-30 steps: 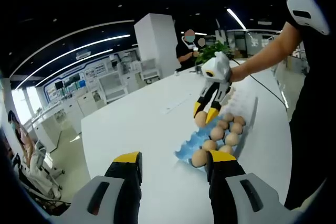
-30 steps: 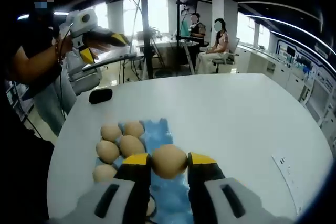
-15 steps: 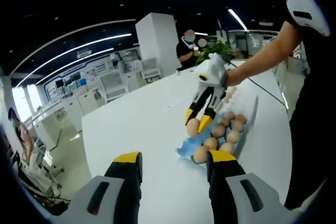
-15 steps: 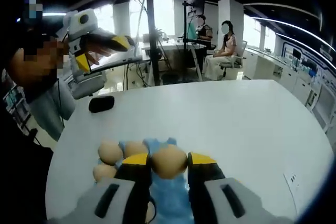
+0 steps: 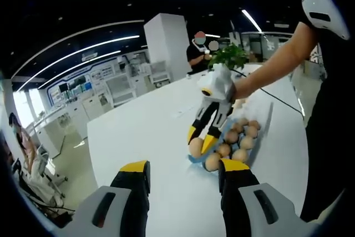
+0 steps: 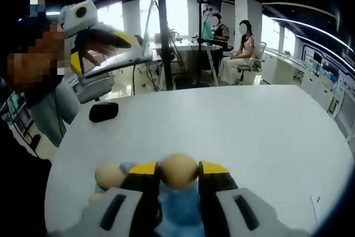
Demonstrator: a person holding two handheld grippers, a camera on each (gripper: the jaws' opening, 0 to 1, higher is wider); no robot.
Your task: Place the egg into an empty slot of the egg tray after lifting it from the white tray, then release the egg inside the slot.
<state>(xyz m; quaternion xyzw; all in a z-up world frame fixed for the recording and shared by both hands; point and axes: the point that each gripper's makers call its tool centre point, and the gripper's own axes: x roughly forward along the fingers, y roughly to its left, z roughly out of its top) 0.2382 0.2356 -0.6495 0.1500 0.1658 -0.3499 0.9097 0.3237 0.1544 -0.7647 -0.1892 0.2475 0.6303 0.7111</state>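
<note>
In the right gripper view my right gripper (image 6: 178, 169) is shut on a tan egg (image 6: 178, 171), held just above the blue egg tray (image 6: 180, 201). One more egg (image 6: 108, 175) shows in the tray to the left of my jaws. In the left gripper view the right gripper (image 5: 200, 139) hangs over the tray's near end with the egg (image 5: 196, 147) between its yellow tips. Several eggs (image 5: 241, 154) fill the blue egg tray (image 5: 193, 159). The white tray (image 5: 254, 102) lies beyond it. My left gripper (image 5: 183, 167) is open and holds nothing, raised off the table (image 5: 138, 131).
A black object (image 6: 104, 111) lies near the far left edge of the white table (image 6: 238, 126). The left gripper (image 6: 102, 48) is held up at the upper left. Two people (image 6: 243, 43) sit by desks beyond the table. A potted plant (image 5: 228, 55) stands at the table's far end.
My right gripper has carried the egg along the blue tray to its near end and lower. The left gripper has hardly moved.
</note>
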